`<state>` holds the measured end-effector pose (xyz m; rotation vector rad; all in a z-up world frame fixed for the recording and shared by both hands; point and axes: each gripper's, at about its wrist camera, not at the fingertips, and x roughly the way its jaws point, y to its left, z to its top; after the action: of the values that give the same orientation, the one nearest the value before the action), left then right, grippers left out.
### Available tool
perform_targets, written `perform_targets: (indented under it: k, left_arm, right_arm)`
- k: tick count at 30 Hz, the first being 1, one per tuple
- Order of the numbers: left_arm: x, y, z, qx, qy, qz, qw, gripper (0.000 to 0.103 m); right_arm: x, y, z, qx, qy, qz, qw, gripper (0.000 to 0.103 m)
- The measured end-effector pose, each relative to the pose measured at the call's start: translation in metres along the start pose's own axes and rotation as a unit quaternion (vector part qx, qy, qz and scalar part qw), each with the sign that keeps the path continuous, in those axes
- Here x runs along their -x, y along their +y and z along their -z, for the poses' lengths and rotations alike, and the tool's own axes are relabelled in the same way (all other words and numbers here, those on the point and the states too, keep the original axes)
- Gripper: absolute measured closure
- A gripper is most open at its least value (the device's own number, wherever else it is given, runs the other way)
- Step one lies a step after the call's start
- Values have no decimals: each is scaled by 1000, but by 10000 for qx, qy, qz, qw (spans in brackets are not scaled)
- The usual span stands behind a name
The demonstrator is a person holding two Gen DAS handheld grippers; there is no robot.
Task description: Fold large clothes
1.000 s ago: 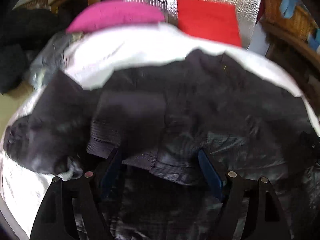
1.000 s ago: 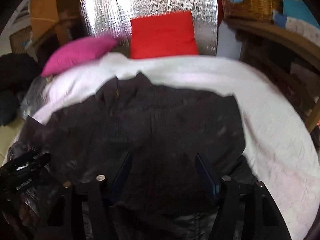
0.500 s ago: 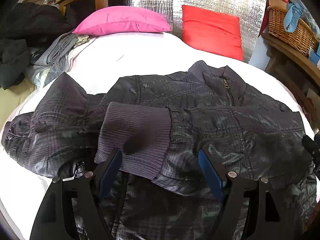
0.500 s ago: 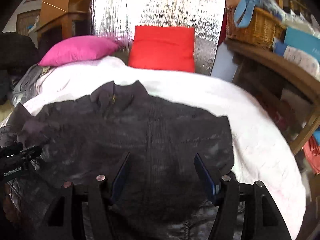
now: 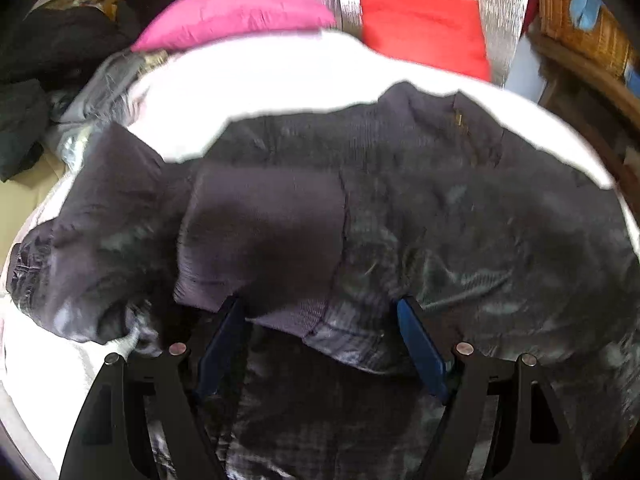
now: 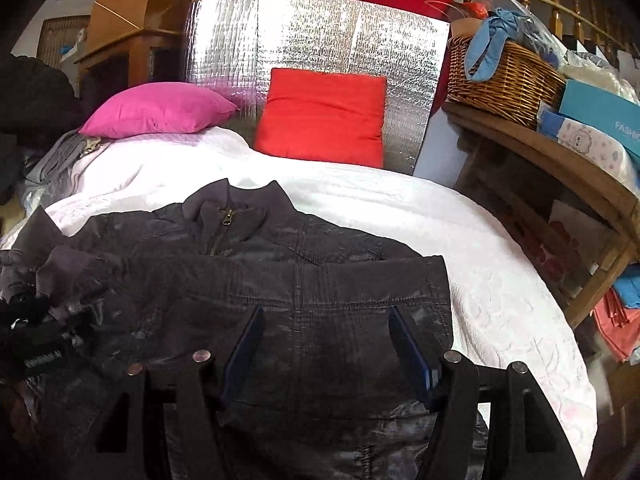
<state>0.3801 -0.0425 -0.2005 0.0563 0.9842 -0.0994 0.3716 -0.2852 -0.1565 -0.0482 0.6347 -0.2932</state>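
A dark grey quilted jacket (image 5: 460, 216) lies spread on a white bed cover (image 5: 280, 88), collar and zip toward the pillows. Its left sleeve is folded in across the body, the ribbed cuff (image 5: 264, 240) on top. My left gripper (image 5: 320, 308) is open and empty, just above the cuff's near edge. In the right wrist view the jacket (image 6: 320, 288) lies flat with its right side folded in to a straight edge. My right gripper (image 6: 324, 320) is open and empty over the jacket's lower right part. The left gripper's body (image 6: 36, 356) shows at the left edge.
A pink pillow (image 6: 156, 110) and a red pillow (image 6: 324, 118) lean at the bed head against a silver foil panel (image 6: 320, 36). A wooden shelf (image 6: 560, 168) with a wicker basket (image 6: 504, 80) and boxes stands right. Dark clothes (image 5: 44, 64) pile up left of the bed.
Both grippers stay open over the jacket. The left view shifted and blurred with slight motion; the right gripper has drawn back and tilted up, showing more of the bed head.
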Motion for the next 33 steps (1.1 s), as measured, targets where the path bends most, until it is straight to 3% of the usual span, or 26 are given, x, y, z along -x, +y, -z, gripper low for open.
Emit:
perform_targets:
  k: [6, 12, 15, 18, 22, 24, 28, 31, 33]
  left_arm:
    - [13, 8, -2, 152, -139, 87, 9998, 24]
    - [54, 33, -4, 385, -773, -10, 9963, 24]
    - [77, 65, -1, 730, -1079, -118, 9914, 24]
    - [91, 104, 1, 1260, -1224, -287, 9840, 21]
    - [100, 177, 19, 2440, -1284, -506, 9599, 20]
    - [97, 213, 31, 3113, -1110, -584, 9420, 20]
    - [76, 255, 47, 3920, -648, -681, 9152, 20]
    - [60, 275, 56, 4399, -438, -422, 8960, 20]
    - [54, 294, 65, 4801, -387, -295, 8759, 20]
  right_arm:
    - [3, -1, -1, -20, -45, 14, 10000, 34]
    - [5, 4, -3, 31, -48, -12, 10000, 34]
    - [-3, 10, 0, 59, 176, -176, 9997, 34]
    - [-24, 12, 5, -96, 727, -553, 9958, 34]
    - [-61, 10, 20, -535, 1694, -1145, 9774, 34]
    - [-63, 13, 22, -454, 1585, -947, 9818, 34]
    - [-47, 27, 17, -8, 1175, -641, 9910, 34]
    - [-35, 35, 13, 153, 874, -652, 9939, 33]
    - [-32, 36, 12, 201, 780, -671, 9945, 32]
